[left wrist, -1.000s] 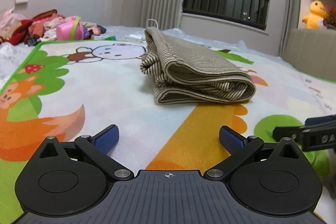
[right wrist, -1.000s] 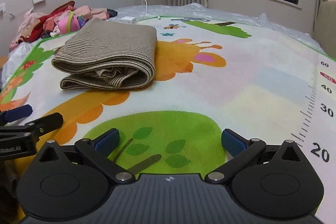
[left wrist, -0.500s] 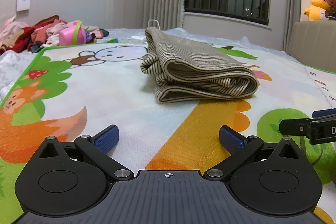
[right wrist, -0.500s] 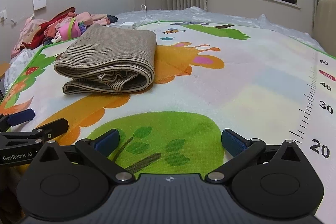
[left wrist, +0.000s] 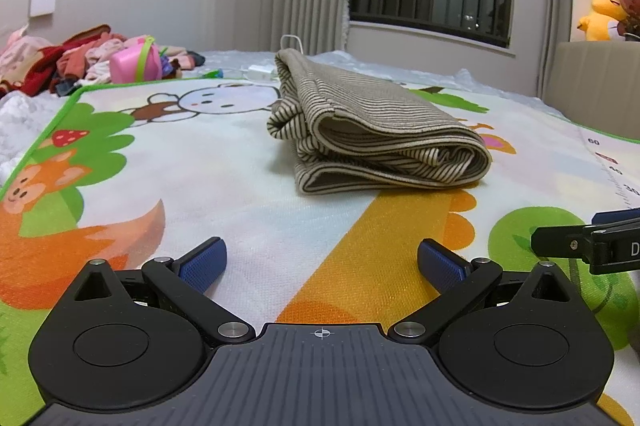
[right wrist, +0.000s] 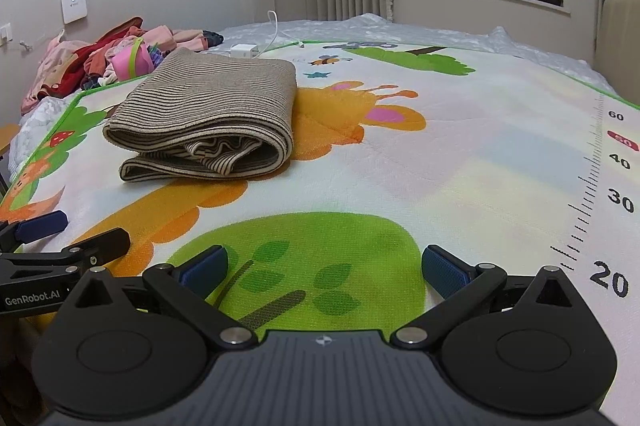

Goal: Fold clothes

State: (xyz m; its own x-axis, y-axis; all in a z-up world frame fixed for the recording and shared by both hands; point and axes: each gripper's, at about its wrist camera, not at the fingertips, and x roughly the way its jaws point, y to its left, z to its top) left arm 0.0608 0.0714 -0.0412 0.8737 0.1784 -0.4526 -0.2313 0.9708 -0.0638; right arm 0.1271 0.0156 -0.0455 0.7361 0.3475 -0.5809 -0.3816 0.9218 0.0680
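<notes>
A beige striped garment (left wrist: 372, 130) lies folded into a thick bundle on the cartoon play mat (left wrist: 200, 178); the right wrist view shows it (right wrist: 208, 110) at centre left. My left gripper (left wrist: 322, 264) stands open low over the mat, well short of the bundle, holding nothing. My right gripper (right wrist: 325, 266) is open too, over the green tree print, with the bundle ahead to its left. Each gripper shows at the edge of the other's view: right one (left wrist: 588, 242), left one (right wrist: 60, 246).
A heap of pink and red clothes (left wrist: 80, 58) with a pink toy box (left wrist: 136, 60) lies at the mat's far left corner. A white charger and cable (right wrist: 244, 48) rest behind the bundle. A padded beige headboard (left wrist: 592, 86) stands at right, a yellow plush (left wrist: 602, 12) on it.
Both cameras have tilted slightly and drawn a little back from the bundle. The folded garment has not moved and both grippers stay open.
</notes>
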